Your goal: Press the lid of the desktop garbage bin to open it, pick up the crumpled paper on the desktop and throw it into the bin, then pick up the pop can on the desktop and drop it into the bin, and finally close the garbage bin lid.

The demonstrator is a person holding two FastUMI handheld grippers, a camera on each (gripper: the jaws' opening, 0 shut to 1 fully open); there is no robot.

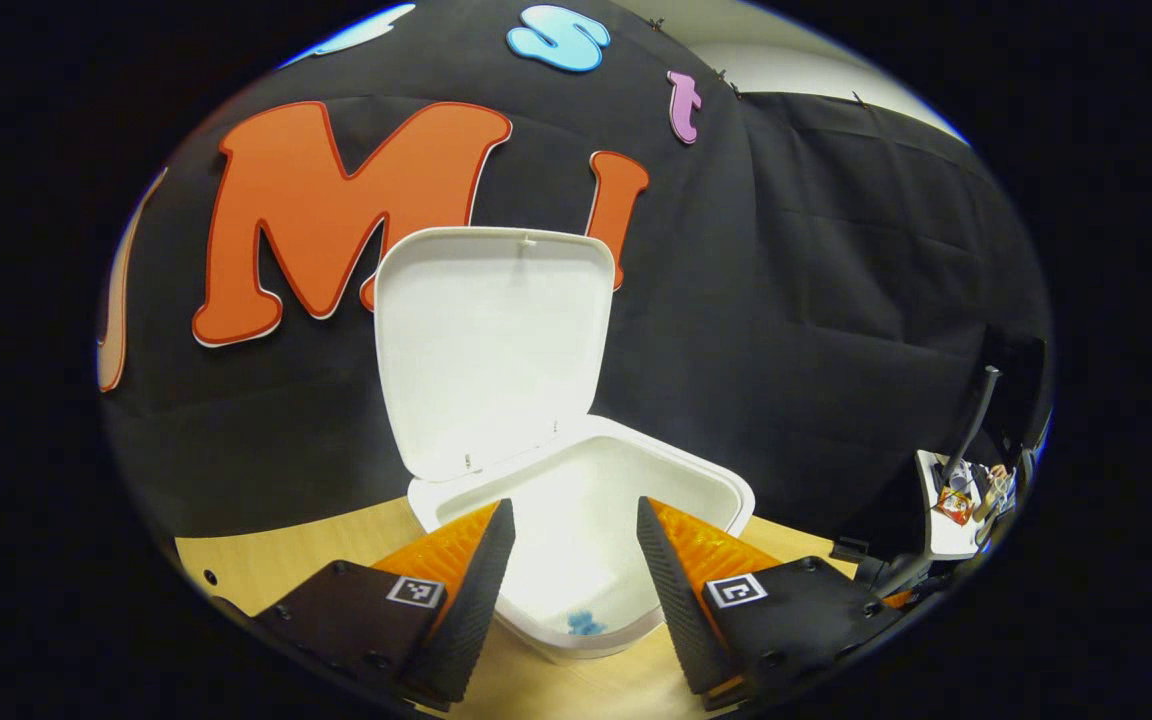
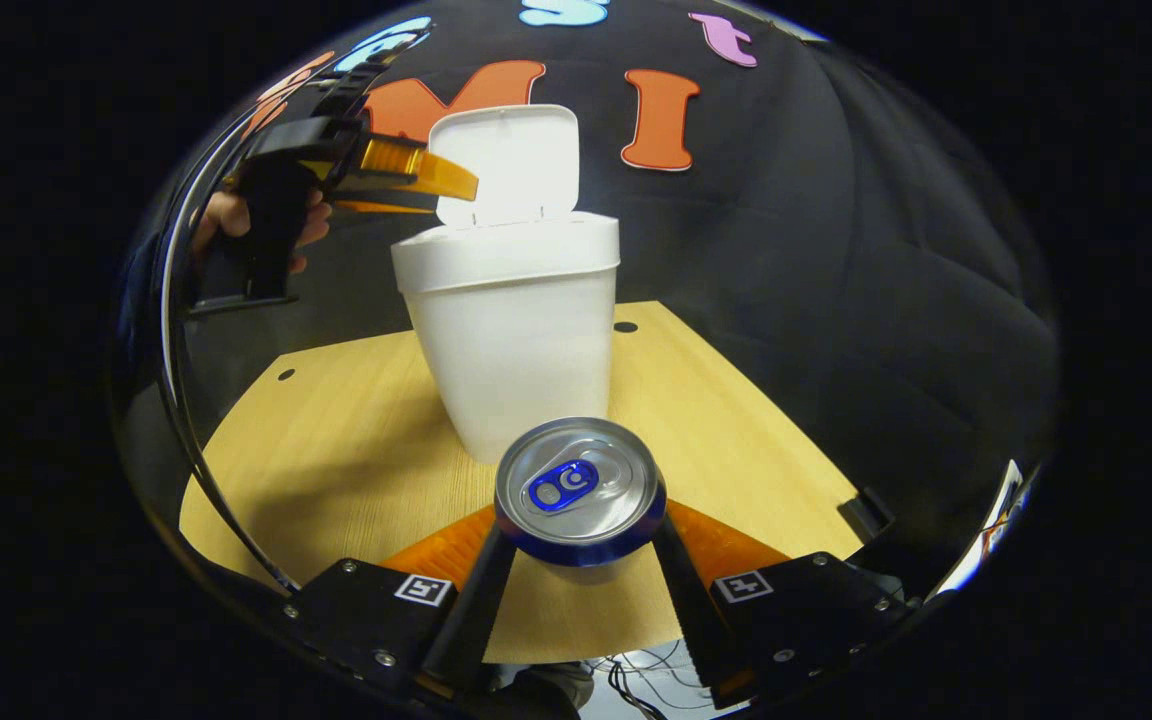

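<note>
One bin [image 2: 511,340], white, on the tabletop [image 2: 336,420], lid [image 1: 491,345] upright and open; no crumpled paper on the tabletop, and something blue lies in the bin, so the paper stage is judged done, with can drop and lid closing left. Left gripper [image 1: 571,585]: jaws released, empty, over the bin mouth. Right gripper [image 2: 576,600]: jaws clenched on the pop can [image 2: 578,490], upright between them, just before the bin.

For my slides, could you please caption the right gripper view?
Right gripper shut on the pop can before the open-lidded bin.
</note>
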